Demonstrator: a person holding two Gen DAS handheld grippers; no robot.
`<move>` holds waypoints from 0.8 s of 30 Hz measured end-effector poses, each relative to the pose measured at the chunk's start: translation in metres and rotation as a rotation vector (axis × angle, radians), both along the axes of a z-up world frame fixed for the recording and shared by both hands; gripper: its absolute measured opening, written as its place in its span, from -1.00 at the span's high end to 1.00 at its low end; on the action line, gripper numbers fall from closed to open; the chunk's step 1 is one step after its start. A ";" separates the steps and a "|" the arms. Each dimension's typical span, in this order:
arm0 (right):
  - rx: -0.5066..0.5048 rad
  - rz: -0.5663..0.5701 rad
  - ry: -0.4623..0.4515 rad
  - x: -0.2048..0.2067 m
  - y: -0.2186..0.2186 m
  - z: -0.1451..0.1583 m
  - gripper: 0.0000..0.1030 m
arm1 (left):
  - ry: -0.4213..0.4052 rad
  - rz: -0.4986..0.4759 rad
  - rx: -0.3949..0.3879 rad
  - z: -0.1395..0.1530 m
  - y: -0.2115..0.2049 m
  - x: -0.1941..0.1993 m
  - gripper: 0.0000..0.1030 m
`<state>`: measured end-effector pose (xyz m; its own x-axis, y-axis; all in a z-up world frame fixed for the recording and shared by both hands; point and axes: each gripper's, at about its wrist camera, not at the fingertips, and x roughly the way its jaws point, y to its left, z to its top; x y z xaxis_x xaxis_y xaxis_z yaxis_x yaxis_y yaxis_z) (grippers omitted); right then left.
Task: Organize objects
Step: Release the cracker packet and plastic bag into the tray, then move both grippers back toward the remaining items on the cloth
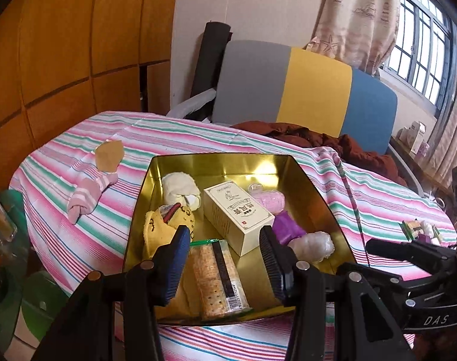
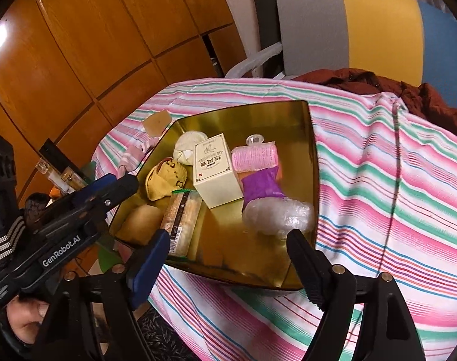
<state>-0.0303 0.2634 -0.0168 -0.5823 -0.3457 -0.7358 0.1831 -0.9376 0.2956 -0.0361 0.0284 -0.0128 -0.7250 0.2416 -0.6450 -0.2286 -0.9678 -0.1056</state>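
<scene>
A gold tin tray [image 1: 219, 162] [image 2: 311, 162] sits on the striped table. It holds a cream box [image 1: 239, 215] [image 2: 213, 171], a cracker pack [image 1: 218, 276] [image 2: 182, 219], a yellow sock [image 1: 165, 224] [image 2: 165, 180], a white sock roll [image 1: 179, 188] [image 2: 188, 147], a pink roller [image 1: 270, 200] [image 2: 254, 158], a purple item [image 1: 285, 225] [image 2: 261, 185] and a bubble-wrap bundle [image 1: 312, 245] [image 2: 278, 213]. My left gripper [image 1: 225, 237] is open and empty over the tray's near side. My right gripper [image 2: 228, 240] is open and empty at the tray's near edge.
A pink striped sock [image 1: 88, 194] [image 2: 135, 153] and a tan card [image 1: 109, 155] [image 2: 157, 123] lie on the cloth left of the tray. Small sweets [image 1: 418, 228] lie at the right. A brown jacket [image 1: 318, 141] and a chair [image 1: 303, 87] are behind. Bottles [image 2: 60, 174] stand at left.
</scene>
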 end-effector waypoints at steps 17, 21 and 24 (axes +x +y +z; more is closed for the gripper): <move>0.091 -0.117 0.075 0.037 0.033 0.019 -0.67 | 0.032 -0.143 -0.029 0.013 0.045 0.020 0.06; 0.111 -0.159 0.079 0.045 0.048 0.021 -0.69 | 0.033 -0.192 -0.037 0.013 0.062 0.024 0.06; 0.127 -0.190 0.076 0.050 0.060 0.020 -0.70 | 0.033 -0.233 -0.047 0.013 0.077 0.026 0.06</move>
<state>0.0196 0.3236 0.0029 -0.6837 -0.1326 -0.7176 0.0173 -0.9860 0.1657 -0.0099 0.1049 -0.0002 -0.6739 0.3756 -0.6362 -0.4491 -0.8920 -0.0509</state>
